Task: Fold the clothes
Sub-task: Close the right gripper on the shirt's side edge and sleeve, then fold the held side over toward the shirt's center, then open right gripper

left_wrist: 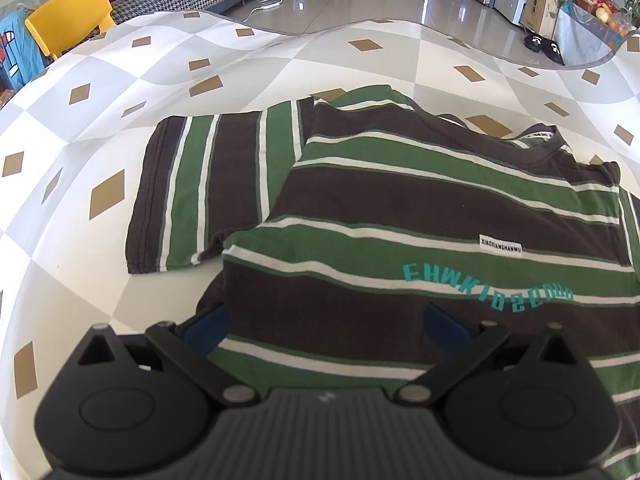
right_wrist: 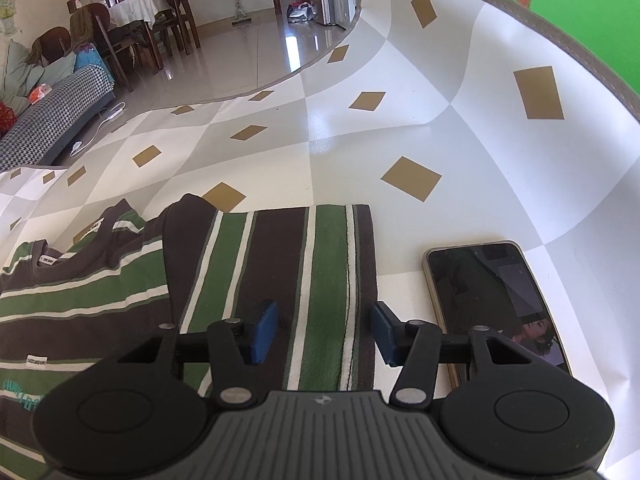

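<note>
A T-shirt [left_wrist: 400,200] striped in green, brown and white, with teal lettering, lies flat on the checked tablecloth [left_wrist: 120,80]. Its one sleeve [left_wrist: 208,184] spreads out to the left. My left gripper [left_wrist: 326,328] hovers low over the shirt's body, its blue pads wide apart and holding nothing. In the right wrist view the other sleeve [right_wrist: 304,264] lies flat beside the collar and body [right_wrist: 80,300]. My right gripper [right_wrist: 324,332] sits over that sleeve's outer edge. The cloth lies flat and unbunched between the two blue pads, which stand apart.
A dark phone [right_wrist: 492,300] lies face up on the tablecloth [right_wrist: 360,140], just right of the sleeve and the right gripper. The cloth's far edge curls up. Beyond it are a yellow chair [left_wrist: 68,12], a sofa [right_wrist: 52,120] and tiled floor.
</note>
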`<state>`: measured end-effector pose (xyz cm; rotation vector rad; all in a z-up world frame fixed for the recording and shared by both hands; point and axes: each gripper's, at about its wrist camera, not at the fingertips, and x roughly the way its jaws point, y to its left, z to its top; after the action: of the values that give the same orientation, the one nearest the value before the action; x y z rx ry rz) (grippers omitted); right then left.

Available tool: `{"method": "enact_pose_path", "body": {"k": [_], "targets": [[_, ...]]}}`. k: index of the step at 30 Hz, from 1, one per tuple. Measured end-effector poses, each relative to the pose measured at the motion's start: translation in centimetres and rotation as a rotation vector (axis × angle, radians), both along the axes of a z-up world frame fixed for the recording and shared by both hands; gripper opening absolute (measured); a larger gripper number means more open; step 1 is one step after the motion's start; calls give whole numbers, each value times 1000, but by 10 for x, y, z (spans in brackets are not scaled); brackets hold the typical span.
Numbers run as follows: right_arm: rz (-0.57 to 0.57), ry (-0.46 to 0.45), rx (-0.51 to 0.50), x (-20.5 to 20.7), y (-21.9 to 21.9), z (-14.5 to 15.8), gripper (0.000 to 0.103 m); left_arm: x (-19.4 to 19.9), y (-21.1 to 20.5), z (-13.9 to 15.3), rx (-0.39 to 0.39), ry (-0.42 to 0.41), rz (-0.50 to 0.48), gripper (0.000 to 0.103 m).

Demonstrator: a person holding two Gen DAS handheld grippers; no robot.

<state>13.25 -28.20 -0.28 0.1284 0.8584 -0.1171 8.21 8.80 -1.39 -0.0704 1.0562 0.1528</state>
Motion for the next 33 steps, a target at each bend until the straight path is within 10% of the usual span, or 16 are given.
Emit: {"method": "enact_pose_path", "body": {"k": [8,24,33], "targets": [[46,-17,-11,0,8,2,8,0,-1,-1,5,5,3,103],[246,-241,21,-23,77,80,7,-1,12,8,-2,-6,65,103],[452,-232,7,-27,139,70,7,-4,24,15,-6,-22,96,103]]}}
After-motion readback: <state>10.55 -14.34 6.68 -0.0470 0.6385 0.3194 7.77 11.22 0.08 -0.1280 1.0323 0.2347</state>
